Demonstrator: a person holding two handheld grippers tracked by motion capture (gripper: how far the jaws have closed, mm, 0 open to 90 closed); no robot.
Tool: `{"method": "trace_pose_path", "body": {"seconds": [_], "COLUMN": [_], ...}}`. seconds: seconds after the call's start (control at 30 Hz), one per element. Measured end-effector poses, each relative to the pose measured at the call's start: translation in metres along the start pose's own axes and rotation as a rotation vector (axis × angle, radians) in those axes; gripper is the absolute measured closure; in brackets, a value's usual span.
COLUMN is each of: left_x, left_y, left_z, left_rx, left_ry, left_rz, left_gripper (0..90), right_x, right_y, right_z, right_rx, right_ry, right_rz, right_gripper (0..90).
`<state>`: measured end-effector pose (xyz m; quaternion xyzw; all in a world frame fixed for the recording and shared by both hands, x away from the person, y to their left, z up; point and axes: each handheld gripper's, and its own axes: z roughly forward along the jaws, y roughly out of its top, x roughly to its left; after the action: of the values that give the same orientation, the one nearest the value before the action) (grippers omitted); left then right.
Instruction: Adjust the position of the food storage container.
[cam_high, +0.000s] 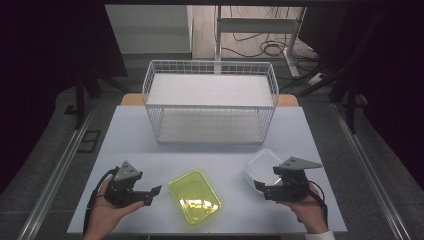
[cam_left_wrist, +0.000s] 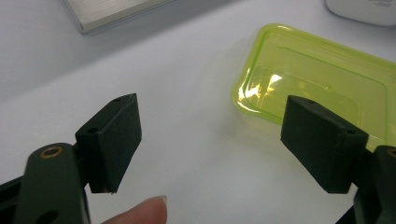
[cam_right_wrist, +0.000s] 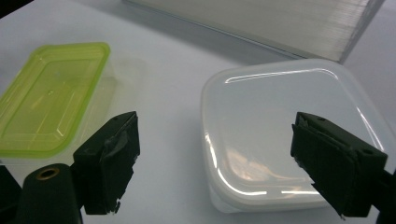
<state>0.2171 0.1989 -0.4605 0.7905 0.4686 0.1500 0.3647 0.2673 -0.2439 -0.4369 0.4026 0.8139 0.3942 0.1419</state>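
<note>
Left gripper (cam_high: 152, 195): held low at table's near-left, jaws wide, nothing between; a fingertip (cam_left_wrist: 140, 212) shows beneath.
Green container (cam_high: 194, 196): flat on table (cam_high: 135, 135), just right of left gripper, untouched.
Right gripper (cam_high: 261, 189): jaws wide, nothing held, at white container's near edge.
White container (cam_high: 260, 165): lidded, near-right, apart from green one.
Wire basket (cam_high: 210, 102): behind both, at far edge.

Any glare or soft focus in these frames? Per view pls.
High view: bright glare patch on the green lid, dark vignette at both sides. Left gripper view: highlight on the lid's near corner, fingertip at the bottom edge blurred. Right gripper view: streaky reflections across the white box, wire basket behind is soft.
</note>
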Motion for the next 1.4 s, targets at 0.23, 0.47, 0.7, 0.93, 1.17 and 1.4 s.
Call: {"method": "trace_pose_path", "body": {"seconds": [0.23, 0.47, 0.7, 0.93, 1.17, 1.4], "left_x": [-0.003, -0.018, -0.031, -0.041, -0.057, -0.072], "left_y": [-0.002, -0.001, -0.006, -0.01, -0.01, -0.009], "left_z": [-0.003, -0.005, 0.003, 0.02, 0.033, 0.04], "left_rx": [0.035, 0.137, 0.205, 0.309, 0.351, 0.373], "left_ry": [-0.03, -0.112, -0.175, -0.306, -0.332, -0.348], "left_rz": [0.02, 0.08, 0.12, 0.139, 0.156, 0.18], "left_gripper": [29.7, 38.4, 48.5, 77.5, 89.9, 90.0], "right_x": [0.004, 0.001, 0.0, -0.001, -0.002, -0.003], "right_y": [0.002, 0.0, -0.001, -0.001, -0.001, -0.002], "right_z": [0.001, 0.001, 0.003, 0.004, 0.004, 0.004], "right_rx": [0.005, 0.01, 0.016, 0.02, 0.023, 0.03], "right_ry": [0.004, -0.009, -0.011, -0.016, -0.028, -0.032], "right_rz": [-0.001, 0.0, 0.006, 0.005, 0.002, 0.013], "right_gripper": [15.8, 15.8, 15.9, 15.9, 15.9, 15.9]}}
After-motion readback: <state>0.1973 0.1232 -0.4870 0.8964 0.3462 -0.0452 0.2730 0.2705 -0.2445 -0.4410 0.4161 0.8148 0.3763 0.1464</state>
